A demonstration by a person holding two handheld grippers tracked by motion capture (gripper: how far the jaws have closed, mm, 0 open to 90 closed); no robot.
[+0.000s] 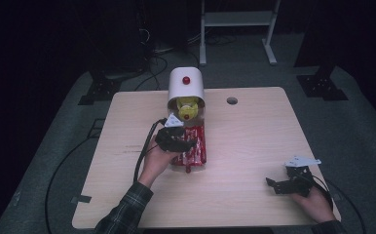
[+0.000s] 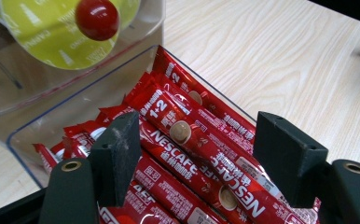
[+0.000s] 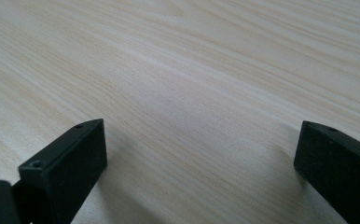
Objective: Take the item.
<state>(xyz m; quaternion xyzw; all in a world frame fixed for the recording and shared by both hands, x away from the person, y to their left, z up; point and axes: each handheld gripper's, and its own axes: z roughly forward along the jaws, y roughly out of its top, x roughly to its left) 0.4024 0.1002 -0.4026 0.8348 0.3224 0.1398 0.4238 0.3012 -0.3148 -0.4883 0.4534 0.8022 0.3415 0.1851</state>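
Red NESCAFE 1+2 sticks (image 2: 201, 154) | left gripper (image 2: 197, 158) jaws spread above; right gripper (image 3: 201, 163) jaws apart

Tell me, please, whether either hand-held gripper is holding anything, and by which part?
Nothing is held. The left hand-held gripper is open over the coffee sticks; the right hand-held gripper is open above the table.

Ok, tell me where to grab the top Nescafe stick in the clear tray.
Probably grip the top Nescafe stick mid-length, across its narrow width, coming from above. It lies flat on the pile in the clear tray, and the open left gripper already straddles it.
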